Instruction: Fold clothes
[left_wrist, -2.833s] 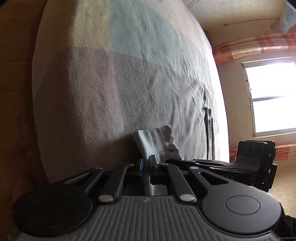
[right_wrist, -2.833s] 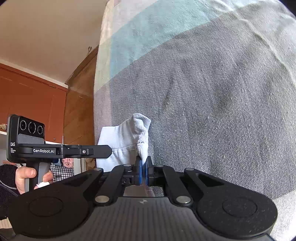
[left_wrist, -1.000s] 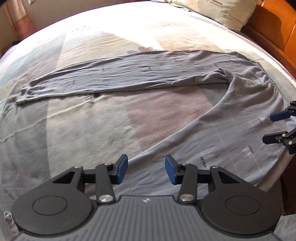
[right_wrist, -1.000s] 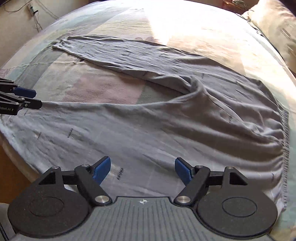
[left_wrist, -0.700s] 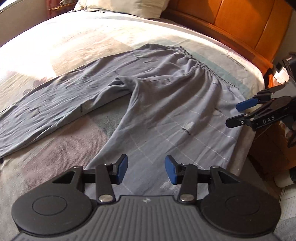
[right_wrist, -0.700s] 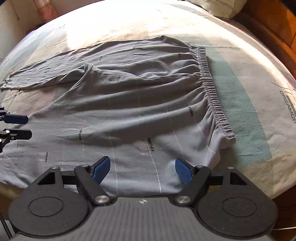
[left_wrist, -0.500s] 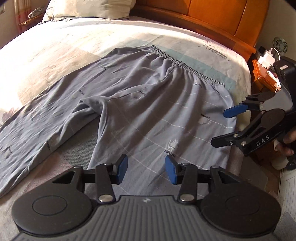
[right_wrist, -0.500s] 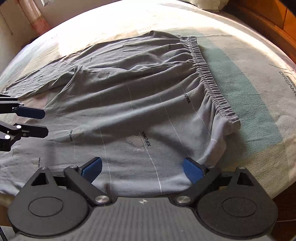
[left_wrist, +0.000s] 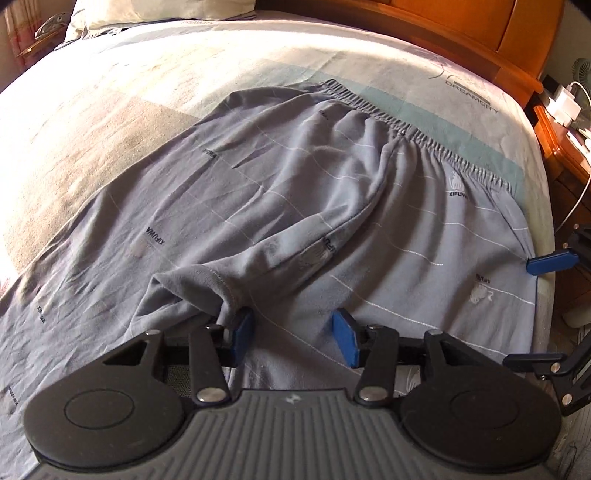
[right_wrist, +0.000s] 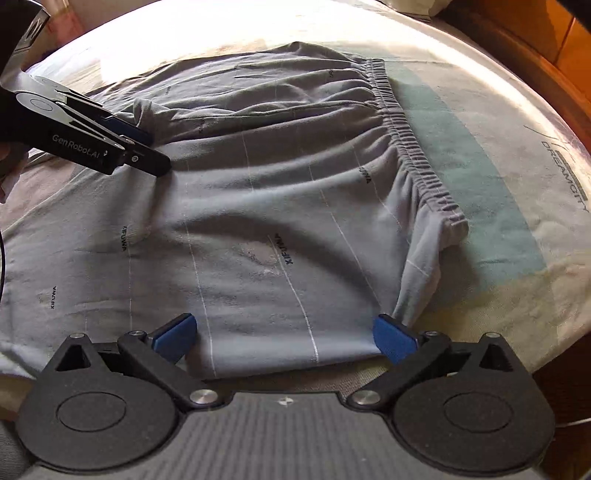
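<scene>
While spread across the bed (left_wrist: 110, 122), grey trousers (left_wrist: 295, 192) lying flat.
Left tool (left_wrist: 293, 334) released beside a cuff (left_wrist: 192, 284); right tool (right_wrist: 286, 338) released wide at the near edge.

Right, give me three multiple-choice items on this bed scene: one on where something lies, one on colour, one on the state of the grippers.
1. Where does the elastic waistband of the trousers lie?
A. Beside the teal patch of the bedsheet
B. Hanging off the foot of the bed
C. Under the pillow

2. What colour are the trousers?
A. Red
B. Grey
C. White

3. How do the two grippers stand?
A. Both shut on cloth
B. Left shut, right open
C. Both open

Answers:
1. A, the gathered waistband runs along the edge of the teal patch.
2. B, the cloth is grey with thin pale lines and small dark lettering.
3. C, the left gripper and right gripper both show their blue pads set apart, with no cloth pinched between them.
</scene>
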